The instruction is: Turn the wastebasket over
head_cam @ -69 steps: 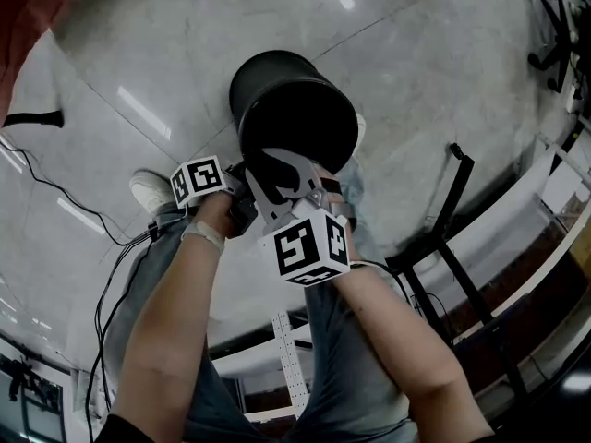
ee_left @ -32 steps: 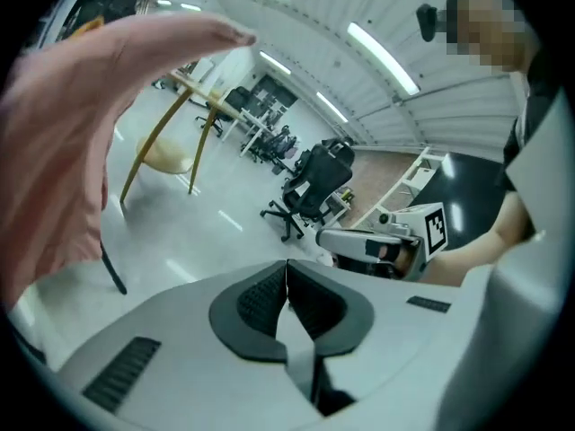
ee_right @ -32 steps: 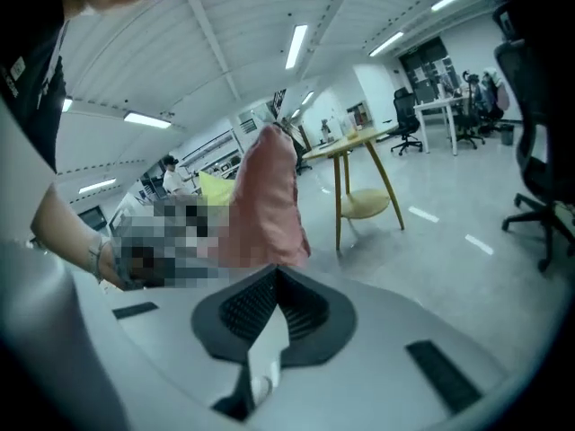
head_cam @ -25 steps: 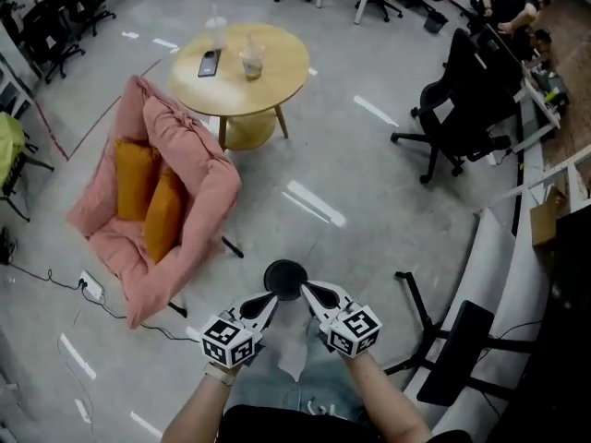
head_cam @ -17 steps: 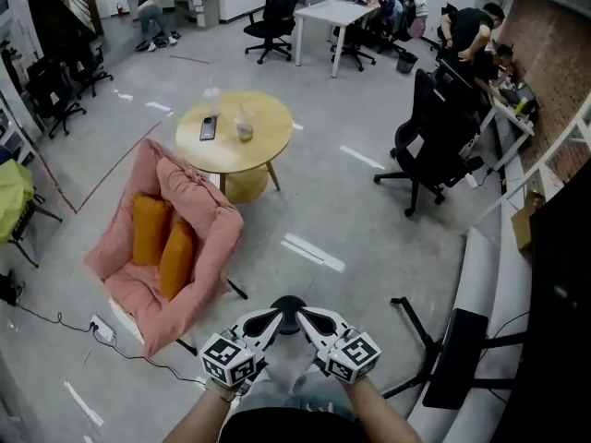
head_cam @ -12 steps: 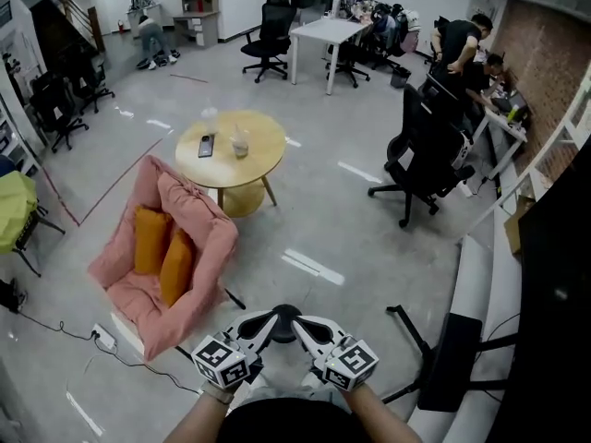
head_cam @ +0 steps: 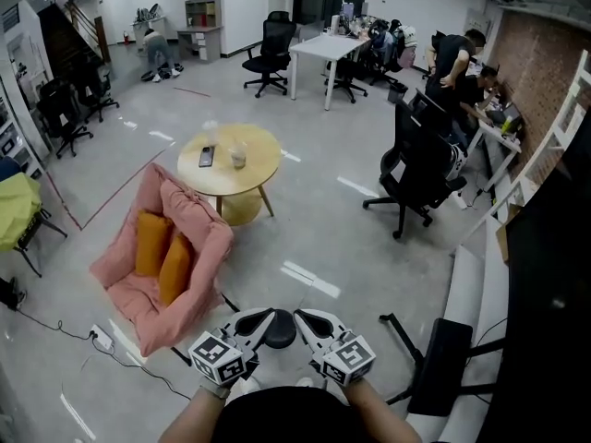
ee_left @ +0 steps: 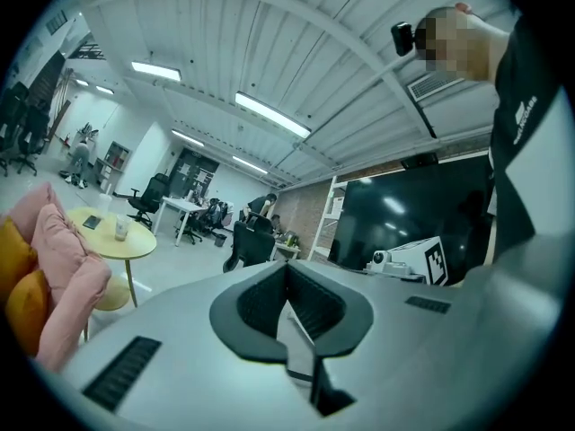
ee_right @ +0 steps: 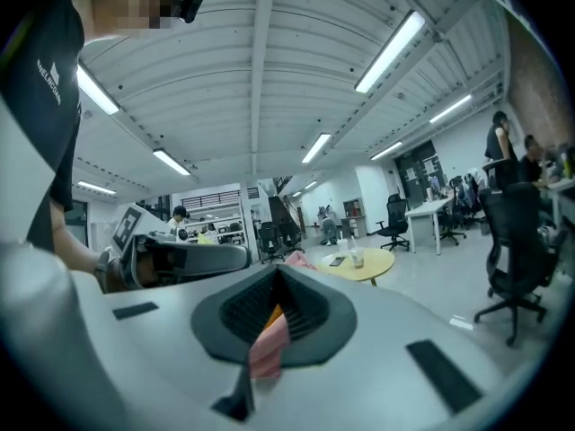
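Note:
The black wastebasket (head_cam: pixel 280 333) stands on the grey floor far below, a small dark round shape seen between my two grippers in the head view. My left gripper (head_cam: pixel 249 322) and right gripper (head_cam: pixel 310 321) hang side by side above it, pointing level, well apart from it. Both are shut with nothing between the jaws. In the left gripper view the left gripper (ee_left: pixel 287 272) shows closed pads against the room. The right gripper (ee_right: pixel 276 275) is likewise closed in its own view. Neither gripper view shows the basket.
A pink chair (head_cam: pixel 164 257) with orange cushions sits on the floor to the left. Behind it is a round yellow table (head_cam: pixel 254 155) with a cup and a phone. A black office chair (head_cam: pixel 416 169) and a black stand (head_cam: pixel 411 335) are to the right.
Both grippers have come off the wastebasket and risen together, still shut. The head view has lifted from the floor to the room, and the basket now looks small below.

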